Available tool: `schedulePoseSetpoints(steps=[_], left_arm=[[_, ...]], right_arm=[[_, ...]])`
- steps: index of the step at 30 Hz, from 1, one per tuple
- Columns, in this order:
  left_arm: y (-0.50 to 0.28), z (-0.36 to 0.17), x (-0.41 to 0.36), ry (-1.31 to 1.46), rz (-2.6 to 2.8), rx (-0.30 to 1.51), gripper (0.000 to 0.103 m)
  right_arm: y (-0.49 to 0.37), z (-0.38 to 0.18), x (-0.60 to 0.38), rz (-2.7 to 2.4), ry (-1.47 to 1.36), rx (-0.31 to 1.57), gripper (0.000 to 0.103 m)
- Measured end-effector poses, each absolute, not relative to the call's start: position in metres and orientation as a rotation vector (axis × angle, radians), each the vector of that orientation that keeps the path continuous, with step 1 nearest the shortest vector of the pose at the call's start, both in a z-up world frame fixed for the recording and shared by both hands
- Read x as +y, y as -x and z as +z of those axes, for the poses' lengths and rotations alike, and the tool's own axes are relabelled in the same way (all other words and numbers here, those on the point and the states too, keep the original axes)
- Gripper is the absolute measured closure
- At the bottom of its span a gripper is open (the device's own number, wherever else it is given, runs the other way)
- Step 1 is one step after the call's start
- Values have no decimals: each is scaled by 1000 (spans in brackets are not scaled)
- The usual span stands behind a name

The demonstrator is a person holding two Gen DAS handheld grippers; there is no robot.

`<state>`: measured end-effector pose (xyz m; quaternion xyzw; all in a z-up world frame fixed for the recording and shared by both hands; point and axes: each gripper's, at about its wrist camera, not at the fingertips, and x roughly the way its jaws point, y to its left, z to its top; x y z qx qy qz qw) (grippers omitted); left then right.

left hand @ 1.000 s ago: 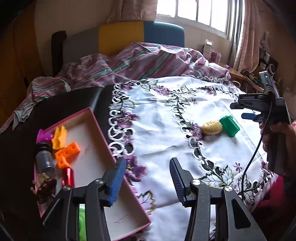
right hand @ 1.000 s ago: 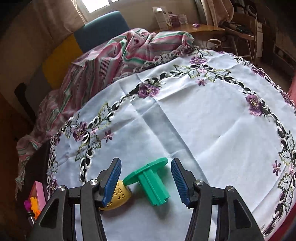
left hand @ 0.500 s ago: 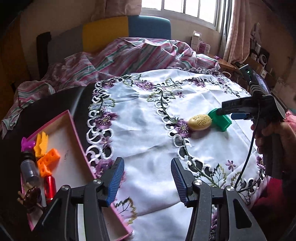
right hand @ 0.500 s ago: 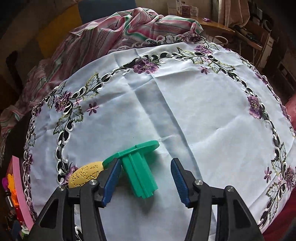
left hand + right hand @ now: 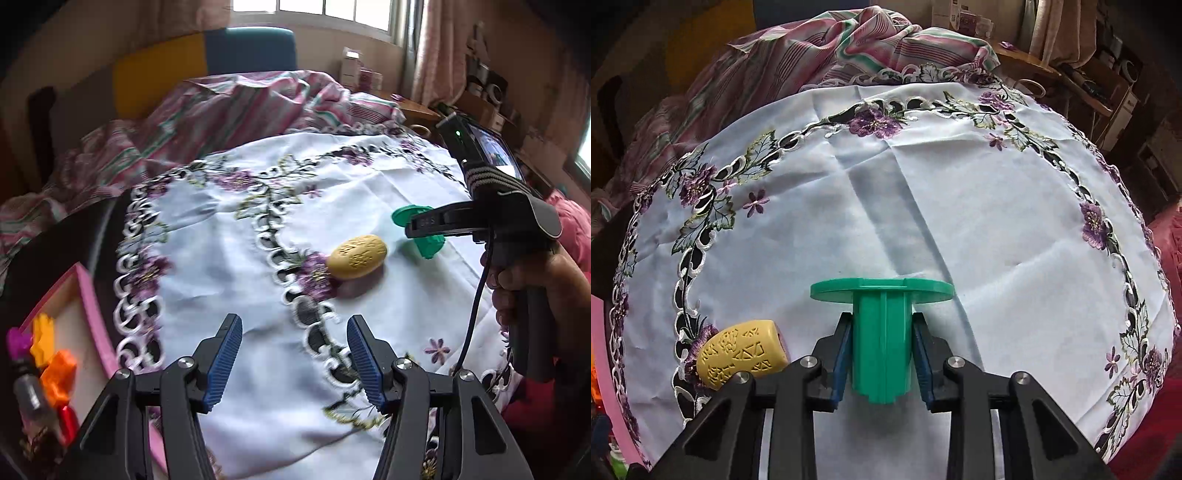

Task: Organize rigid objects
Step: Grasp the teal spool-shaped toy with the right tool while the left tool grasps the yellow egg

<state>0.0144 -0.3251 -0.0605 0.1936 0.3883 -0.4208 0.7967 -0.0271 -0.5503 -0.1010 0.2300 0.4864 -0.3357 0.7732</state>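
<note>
- Green plastic spool (image 5: 882, 354): ribbed stem with a flat round flange at the far end; clamped by its stem between the blue pads (image 5: 842, 360) of the right gripper (image 5: 882, 363), over the near part of the tablecloth. Whether it touches the cloth cannot be told.
- Right gripper: clenched on the spool stem, a pad against each side; in the left wrist view it reaches in from the right, held by the person's hand (image 5: 535, 284).
- Yellow oval object (image 5: 357, 256): patterned relief surface, lying on the cloth just left of the spool, apart from it, beside a purple embroidered flower.
- Left gripper (image 5: 293, 363): released, jaws wide apart, nothing between them, above the near cloth, well short of the yellow object.
- Tablecloth (image 5: 923, 206): white, with purple flowers and cutwork border.
- Pink-rimmed tray (image 5: 92, 310): at the left edge, holding orange pieces (image 5: 55, 373), a purple piece (image 5: 16, 339), a red item (image 5: 68, 422) and a grey cylinder (image 5: 31, 398).
- Striped fabric (image 5: 229, 107): bunched beyond the cloth.
</note>
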Motion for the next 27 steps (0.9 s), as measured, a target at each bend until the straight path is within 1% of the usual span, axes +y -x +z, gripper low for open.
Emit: schedulePoseSetpoints(steps=[4, 12, 15, 19, 27], left_arm=[[-13, -65, -344, -449, -948, 830, 43], [-21, -84, -388, -535, -1053, 848, 43], [-23, -90, -407, -592, -1093, 835, 40], [-28, -97, -429, -658, -1139, 812, 38], [-33, -116, -459, -755, -1205, 805, 38]], right_arm=[[28, -111, -555, -763, -512, 1114, 73], [39, -109, -565, -793, -588, 1103, 73], [40, -109, -567, -793, -603, 1102, 73], [41, -110, -569, -789, -620, 1098, 73], [41, -111, -570, -783, -632, 1097, 73]])
